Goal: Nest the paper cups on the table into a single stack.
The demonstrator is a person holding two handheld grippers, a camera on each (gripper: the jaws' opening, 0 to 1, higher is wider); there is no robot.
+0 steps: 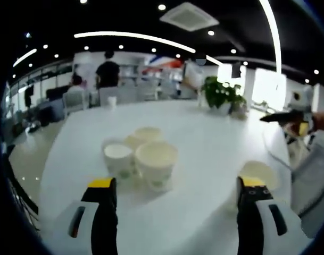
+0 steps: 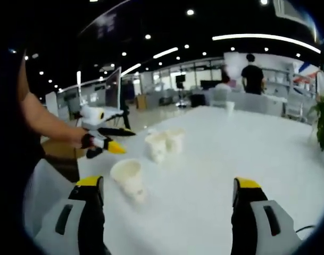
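I hold both grippers over the white table (image 1: 204,143), each with its jaws spread wide and nothing between them: left gripper (image 1: 177,191), right gripper (image 2: 168,192). In the left gripper view, a cluster of paper cups (image 1: 139,156) stands upright just ahead, touching one another, with a lone cup (image 1: 259,175) off near the right jaw. In the right gripper view the lone cup (image 2: 129,179) sits just ahead of the left jaw. These cups look light, thin-walled and easily crushed, so I judge a gentle pinch across the upper wall near the rim is best (too much squeeze ovals the mouth and spoils nesting). A potted plant (image 1: 221,94) and a small far cup (image 1: 112,101) stand well apart; the cluster's tightness is the real obstacle.
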